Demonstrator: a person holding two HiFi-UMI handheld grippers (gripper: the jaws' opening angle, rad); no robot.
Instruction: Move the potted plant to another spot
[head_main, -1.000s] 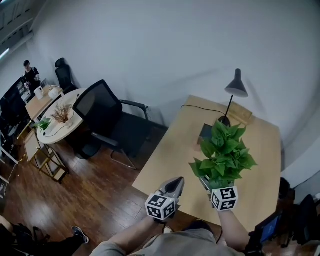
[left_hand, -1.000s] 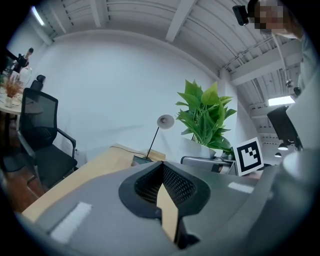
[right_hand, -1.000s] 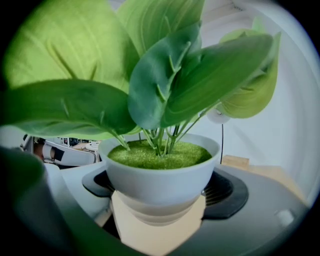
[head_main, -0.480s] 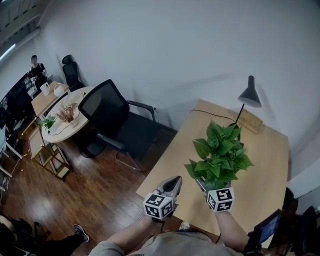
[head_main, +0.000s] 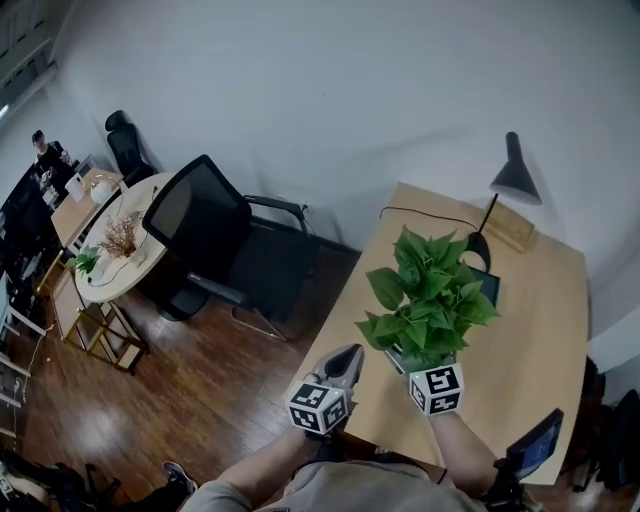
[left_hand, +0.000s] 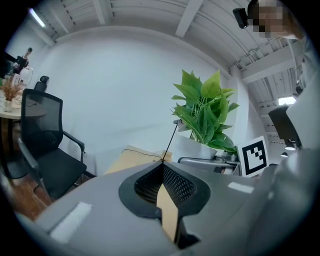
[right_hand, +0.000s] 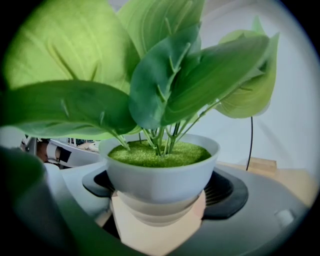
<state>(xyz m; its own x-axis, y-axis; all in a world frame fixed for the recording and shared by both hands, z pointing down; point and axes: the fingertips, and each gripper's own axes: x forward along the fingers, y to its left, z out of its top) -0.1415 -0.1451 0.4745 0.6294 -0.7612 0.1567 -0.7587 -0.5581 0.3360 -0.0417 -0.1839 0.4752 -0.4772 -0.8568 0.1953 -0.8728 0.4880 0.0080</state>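
Potted plant in right gripper, above desk.

Wooden desk out at 3 o'clock, with a black lamp up around 2. Black office chair at 9, round table just past it.

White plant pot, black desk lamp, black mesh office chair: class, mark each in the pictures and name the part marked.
White plant pot (right_hand: 160, 182): right gripper view, front wall below the rim.
Black desk lamp (head_main: 518, 178): head view, cone shade.
Black mesh office chair (head_main: 193, 215): head view, backrest.
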